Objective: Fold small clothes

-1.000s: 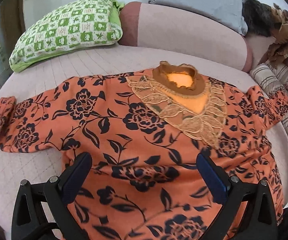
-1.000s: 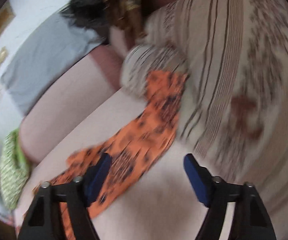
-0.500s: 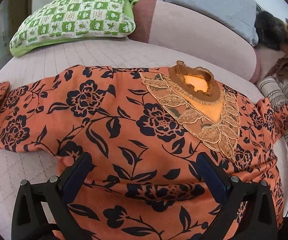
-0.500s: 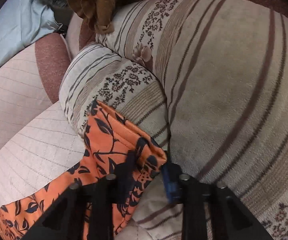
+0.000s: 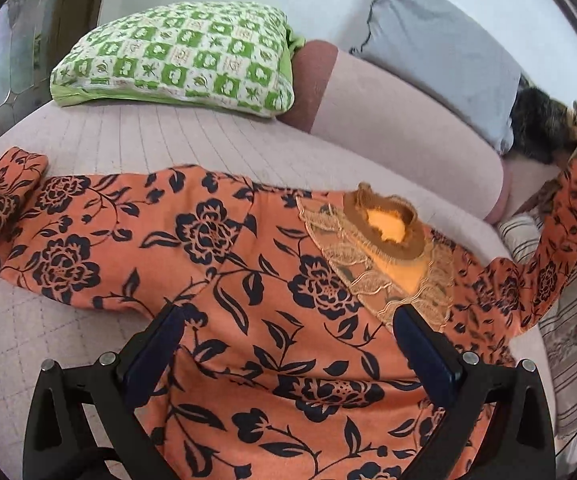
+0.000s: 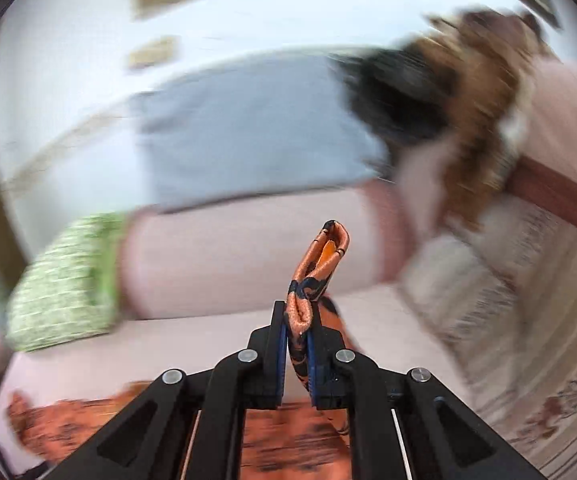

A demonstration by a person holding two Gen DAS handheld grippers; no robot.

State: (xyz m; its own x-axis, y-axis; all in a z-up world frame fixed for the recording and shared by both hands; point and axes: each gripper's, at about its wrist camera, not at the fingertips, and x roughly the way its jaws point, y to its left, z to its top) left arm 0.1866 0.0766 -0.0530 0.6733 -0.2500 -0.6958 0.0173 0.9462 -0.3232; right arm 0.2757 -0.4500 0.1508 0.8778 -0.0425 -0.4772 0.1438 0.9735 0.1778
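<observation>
An orange top with dark blue flowers and a beige lace collar [image 5: 272, 280] lies flat, front up, on a pale pink sofa seat [image 5: 136, 148]. Its left sleeve [image 5: 12, 208] lies stretched out to the left. My left gripper [image 5: 288, 320] is open and hovers over the chest of the top. My right gripper [image 6: 297, 330] is shut on the cuff of the right sleeve [image 6: 320, 264] and holds it up in the air. In the left wrist view that sleeve [image 5: 568, 232] rises at the far right.
A green checked pillow [image 5: 184, 56] lies at the back left. A grey cushion [image 5: 440, 60] leans on the backrest. A striped beige blanket [image 5: 576, 320] is piled at the right. Dark and brown clothes [image 5: 548, 132] lie behind it.
My right gripper closed on the right sleeve's cuff and lifted it off the striped blanket. My left gripper drew back a little, still open above the top.
</observation>
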